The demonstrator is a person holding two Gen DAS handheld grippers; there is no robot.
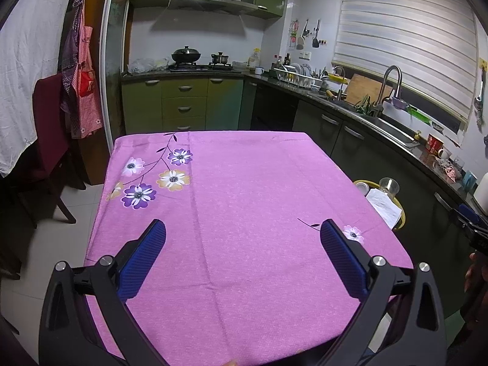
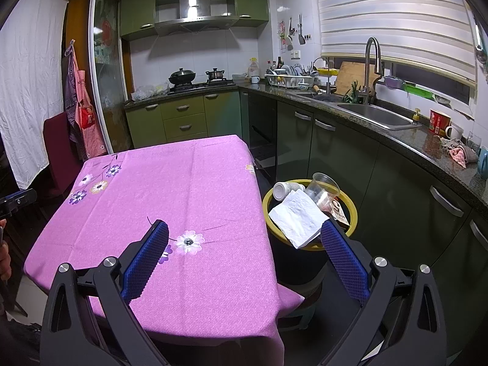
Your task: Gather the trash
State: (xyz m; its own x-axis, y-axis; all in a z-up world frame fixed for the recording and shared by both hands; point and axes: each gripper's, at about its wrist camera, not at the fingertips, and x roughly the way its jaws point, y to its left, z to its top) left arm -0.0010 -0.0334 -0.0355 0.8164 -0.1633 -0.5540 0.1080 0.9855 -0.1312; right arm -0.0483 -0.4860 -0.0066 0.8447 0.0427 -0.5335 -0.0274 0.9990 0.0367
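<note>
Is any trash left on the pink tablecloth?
No, the pink tablecloth is bare; the napkin and plastic cup sit in the yellow-rimmed bin.

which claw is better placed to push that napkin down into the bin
Right. Its open claw sits just beside the bin, with the napkin draped over the rim. The left claw hangs over the table.

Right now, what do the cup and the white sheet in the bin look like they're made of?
The cup looks like thin clear plastic: see-through and glossy. The white sheet looks like matte tissue or paper towel, creased and draped over the bin's yellow rim.
</note>
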